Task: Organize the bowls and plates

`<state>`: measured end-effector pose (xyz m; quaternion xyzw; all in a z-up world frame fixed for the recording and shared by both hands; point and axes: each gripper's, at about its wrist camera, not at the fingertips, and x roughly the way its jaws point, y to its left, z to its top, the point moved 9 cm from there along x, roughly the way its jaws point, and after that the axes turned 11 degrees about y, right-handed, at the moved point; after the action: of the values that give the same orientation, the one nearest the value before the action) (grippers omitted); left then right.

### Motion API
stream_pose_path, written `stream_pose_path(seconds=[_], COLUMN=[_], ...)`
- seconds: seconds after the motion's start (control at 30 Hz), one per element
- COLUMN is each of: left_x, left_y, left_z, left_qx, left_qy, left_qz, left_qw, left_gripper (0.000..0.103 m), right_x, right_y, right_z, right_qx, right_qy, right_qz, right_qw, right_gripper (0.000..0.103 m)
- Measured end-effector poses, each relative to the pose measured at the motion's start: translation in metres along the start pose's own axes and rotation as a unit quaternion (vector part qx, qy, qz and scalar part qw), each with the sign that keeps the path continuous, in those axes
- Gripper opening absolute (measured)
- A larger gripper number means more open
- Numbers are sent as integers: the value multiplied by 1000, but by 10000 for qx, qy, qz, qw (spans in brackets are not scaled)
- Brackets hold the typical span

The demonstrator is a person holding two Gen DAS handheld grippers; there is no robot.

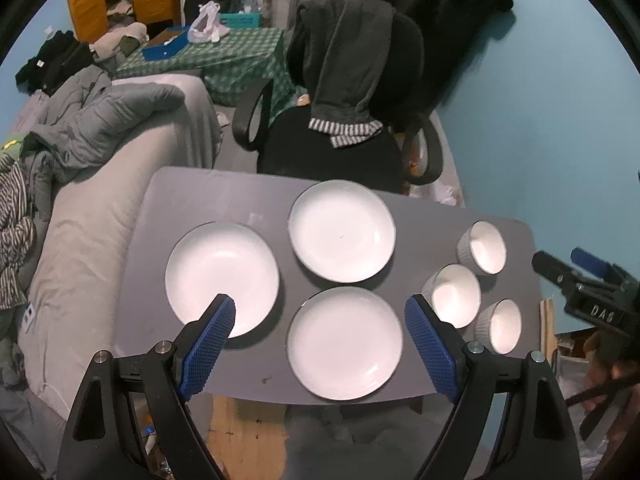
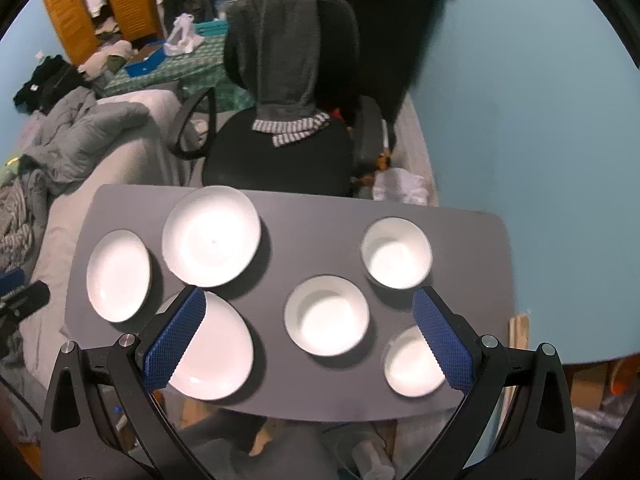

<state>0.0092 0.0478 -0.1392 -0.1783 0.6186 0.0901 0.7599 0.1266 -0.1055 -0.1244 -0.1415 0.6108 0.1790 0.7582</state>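
While both grippers' fingers gaped wide and empty, three plates [image 1: 222, 278] and three bowls [image 2: 326, 315] sat apart on the counter [image 1: 216, 196].

Left gripper [image 1: 320, 316] jaws wide apart above three plates [image 1: 345, 343], three bowls [image 1: 456, 295].

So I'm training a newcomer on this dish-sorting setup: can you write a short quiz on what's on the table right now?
1. How many plates lie on the grey table?
2. True or false: the bowls are already stacked.
3. Which tongs are holding something: A left, B right, C neither?

Key:
1. Three: left plate, far plate, near plate.
2. False: far bowl, middle bowl and near bowl sit apart.
3. C: left tongs and right tongs are open.
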Motion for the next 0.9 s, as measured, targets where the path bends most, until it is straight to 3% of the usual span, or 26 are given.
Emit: stream_pose_path(seconds=[0.43, 0.9], left_x=[56, 119], left_y=[52, 70], left_z=[-17, -28], left_qx=[-164, 2], left_qy=[375, 705], left_qz=[-37, -378], left_qw=[9992, 9968], left_gripper=[88, 88], right_x=[63, 145], right_y=[63, 115], right_z=[10, -4], right_qx=[-771, -1178], right_qy=[442, 1082], right_qz=[627, 932], right_qw=[9941, 9827], right_gripper=[101, 101])
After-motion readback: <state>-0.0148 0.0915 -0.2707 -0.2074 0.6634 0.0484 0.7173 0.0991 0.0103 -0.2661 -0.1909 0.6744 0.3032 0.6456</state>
